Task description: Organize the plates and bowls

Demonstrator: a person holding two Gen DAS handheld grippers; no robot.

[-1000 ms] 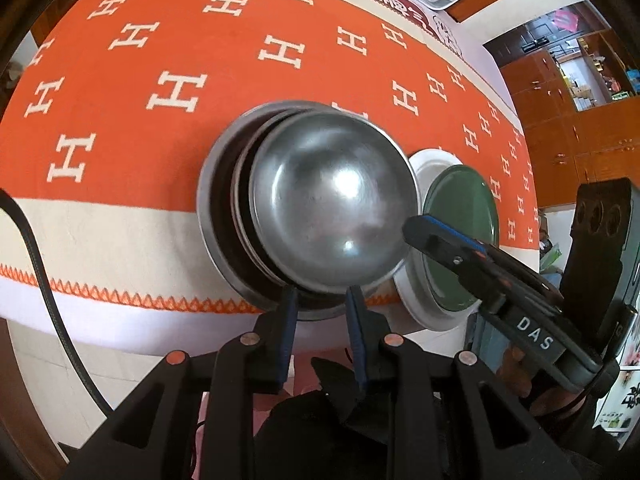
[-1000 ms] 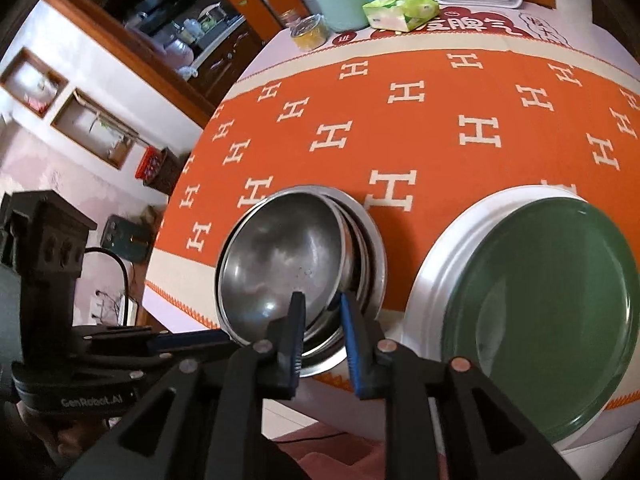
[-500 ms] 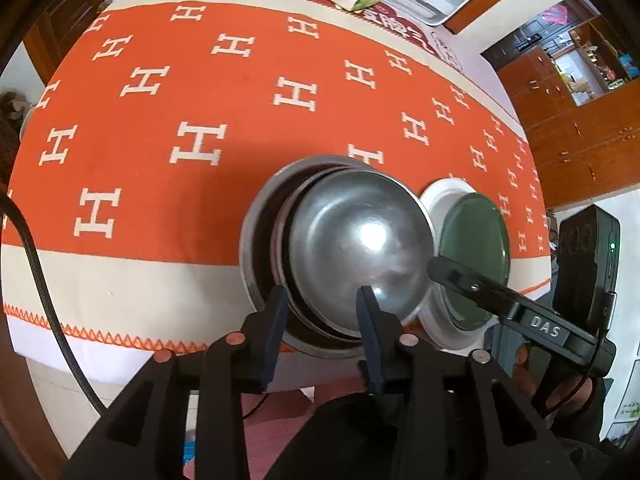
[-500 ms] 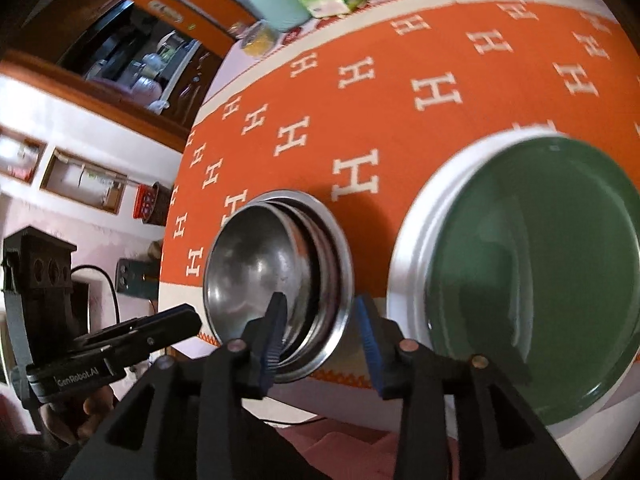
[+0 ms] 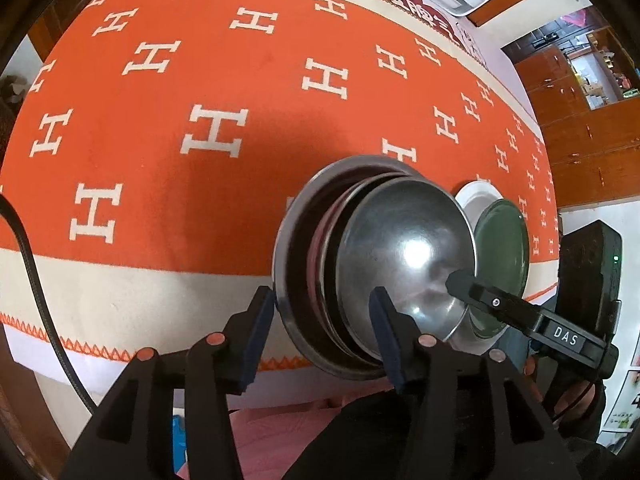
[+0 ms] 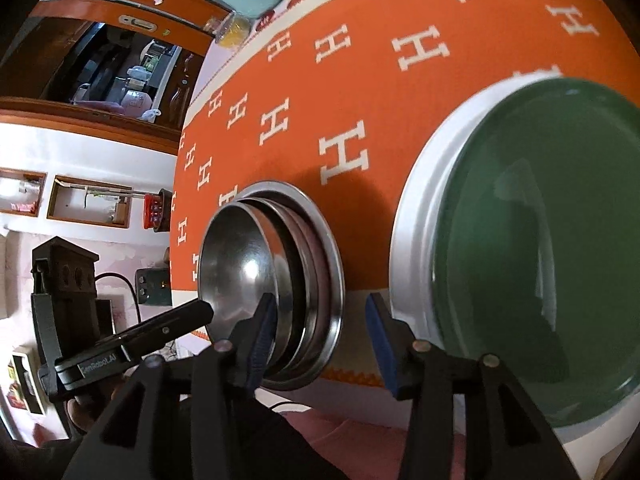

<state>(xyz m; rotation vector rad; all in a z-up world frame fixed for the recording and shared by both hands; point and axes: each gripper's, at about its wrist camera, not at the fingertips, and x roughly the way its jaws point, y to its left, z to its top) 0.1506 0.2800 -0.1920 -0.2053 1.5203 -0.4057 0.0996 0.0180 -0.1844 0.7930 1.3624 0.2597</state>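
Steel is what the left wrist view mostly shows: a stack of steel bowls (image 5: 376,264) nested together near the front edge of the orange cloth (image 5: 168,80) with its white H pattern. A second ago the left gripper (image 5: 324,332) had its jaws nearly together at the stack's near rim; they have just been opening and now stand spread, with that rim showing between the pads and nothing pinched. That reads as the stack having been set down and let go. To its right the green plate (image 5: 500,248) lies on a white plate (image 5: 472,196), also near the front edge. The other tool's finger carries the letters "DAS".

From the right wrist view the right gripper (image 6: 320,336) tells the same story: earlier almost closed at the bowls' rim, its jaws have just been opening and are now apart, framing the gap between the steel bowls and the white plate, clear of both. The left tool's side reads "GenRobot.AI".
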